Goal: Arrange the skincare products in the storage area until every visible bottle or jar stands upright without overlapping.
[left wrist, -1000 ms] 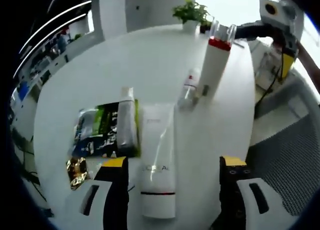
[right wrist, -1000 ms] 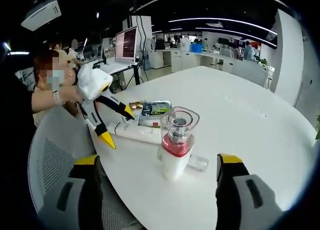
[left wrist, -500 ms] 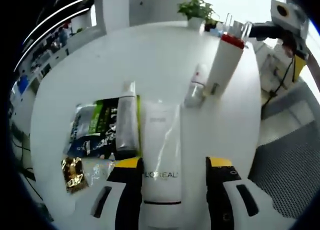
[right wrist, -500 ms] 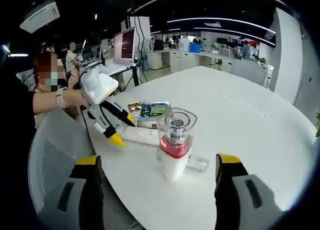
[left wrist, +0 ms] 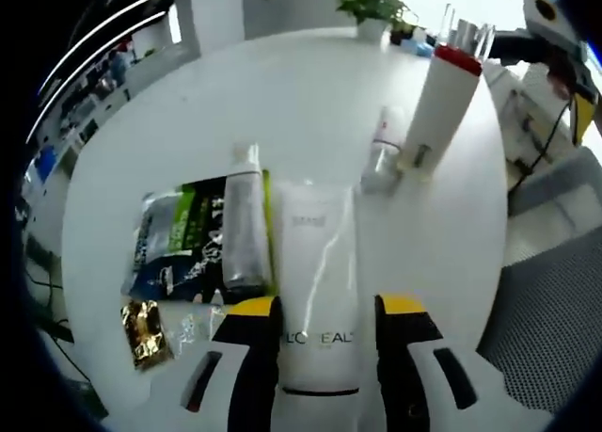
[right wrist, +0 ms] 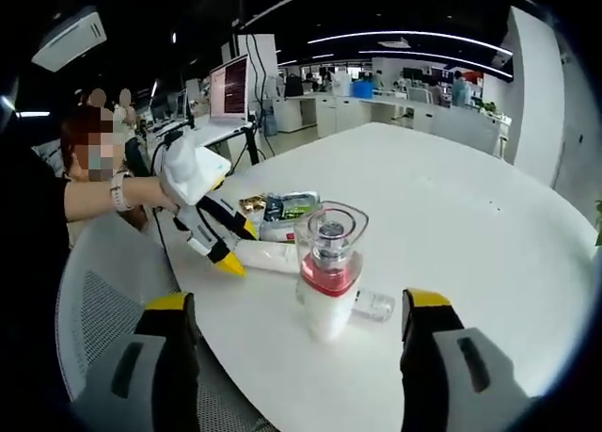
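White tube straddled, pump bottle already upright

Yellow-tipped left tongs sit nearest, jaws close on either side of the lying white tube near its lettered cap end; whether they press it cannot be told. Judged purpose: a grip low on the tube so it can be stood on its cap.
Just beside the tube, touching along its length: a slimmer grey tube, lying partly over a green-and-dark sachet; a gold packet sits near the tabletop edge.
Right tongs: jaws spread wide, holding nothing, framing the red-collared pump bottle, which stands upright.
Against that bottle's base: a small clear bottle, lying flat.
Open room: broad bare tabletop beyond the group; the near edge is close, with a mesh chair below.
Farthest: a potted plant.
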